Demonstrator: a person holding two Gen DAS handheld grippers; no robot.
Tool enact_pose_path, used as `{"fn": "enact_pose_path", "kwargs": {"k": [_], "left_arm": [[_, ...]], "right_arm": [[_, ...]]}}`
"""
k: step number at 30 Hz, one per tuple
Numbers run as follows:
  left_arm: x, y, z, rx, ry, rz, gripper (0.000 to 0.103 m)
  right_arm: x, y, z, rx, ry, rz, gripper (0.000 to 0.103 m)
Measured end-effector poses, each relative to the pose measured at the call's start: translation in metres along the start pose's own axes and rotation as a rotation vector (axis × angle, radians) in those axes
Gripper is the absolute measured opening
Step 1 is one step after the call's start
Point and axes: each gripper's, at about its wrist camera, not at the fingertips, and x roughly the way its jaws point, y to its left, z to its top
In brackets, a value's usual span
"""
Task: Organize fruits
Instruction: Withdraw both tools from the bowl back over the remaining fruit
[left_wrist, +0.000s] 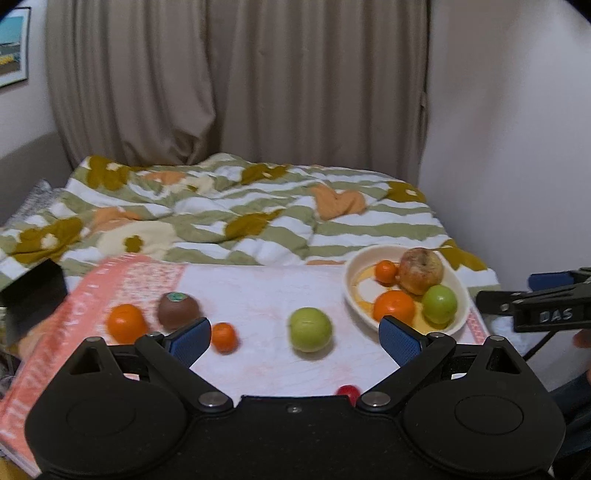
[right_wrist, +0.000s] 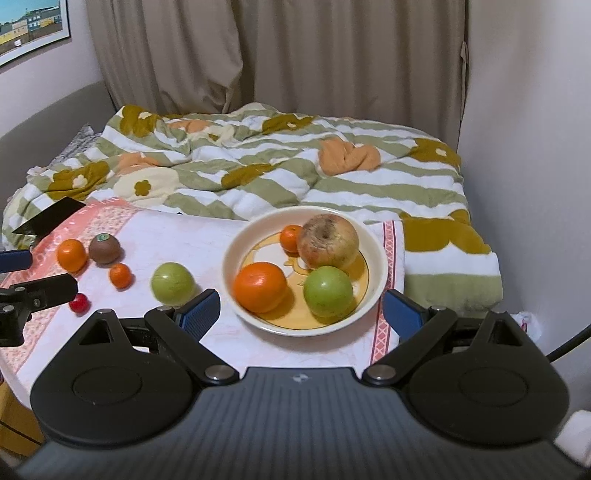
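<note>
Both sets of jaws spread wide, empty: left gripper (left_wrist: 295, 338) above the desk's (left_wrist: 266, 291) near edge, right gripper (right_wrist: 301, 314) before the bowl (right_wrist: 378, 258). In the bowl, by the right edge: two oranges, a green apple (right_wrist: 328, 291), a brownish apple (right_wrist: 328, 242). Loose toward the left edge: green apple (left_wrist: 309, 329), kiwi (left_wrist: 178, 310), two oranges, a red fruit (left_wrist: 348, 392).

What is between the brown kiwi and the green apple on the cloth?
A small orange sits between the kiwi and the green apple, a bit nearer the camera. Both wrist views show it.
</note>
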Motion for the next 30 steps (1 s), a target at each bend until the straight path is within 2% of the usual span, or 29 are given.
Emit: {"fn": "enact_pose_path", "kwargs": {"k": [6, 14, 20, 30], "left_arm": [[-0.022, 0.032, -0.003, -0.022, -0.033, 0.053, 0.099], [-0.031, 0.088, -0.003, -0.016, -0.058, 0.093, 0.101], [-0.018, 0.137, 0.003, -0.003, -0.041, 0.056, 0.102], [0.019, 0.205, 0.005, 0.079, 0.012, -0.006, 0.102]], "right_arm": [[-0.018, 0.024, 0.007, -0.001, -0.033, 0.029, 0.103], [-0.027, 0.078, 0.016, -0.011, -0.060, 0.039, 0.103], [-0.019, 0.124, 0.021, 0.022, -0.057, 0.002, 0.103], [0.014, 0.189, 0.018, 0.086, -0.031, -0.063, 0.103]]}}
